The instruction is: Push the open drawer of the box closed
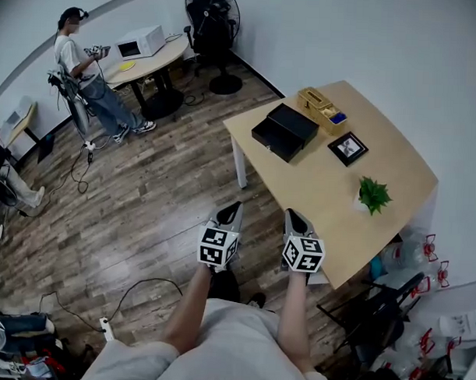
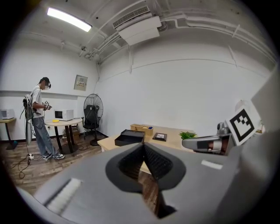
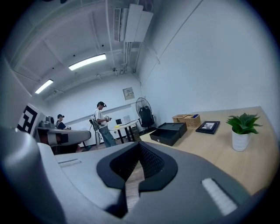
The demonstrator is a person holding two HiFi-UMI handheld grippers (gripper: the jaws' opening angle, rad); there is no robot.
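While the left hand-held gripper (image 1: 230,210) and right hand-held gripper (image 1: 294,217) hang clenched, empty, the box (image 1: 293,122) lies well ahead
Its drawer (image 1: 272,140) juts open on the worktop (image 1: 394,171)

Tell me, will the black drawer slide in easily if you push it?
Probably. The drawer looks stiff and boxy, so it should slide straight. Nothing holds the small box, so it might scoot back.

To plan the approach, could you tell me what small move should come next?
The right gripper and left gripper hang shut, empty, well short of the open drawer of the black box, so probably step towards the light wooden table.
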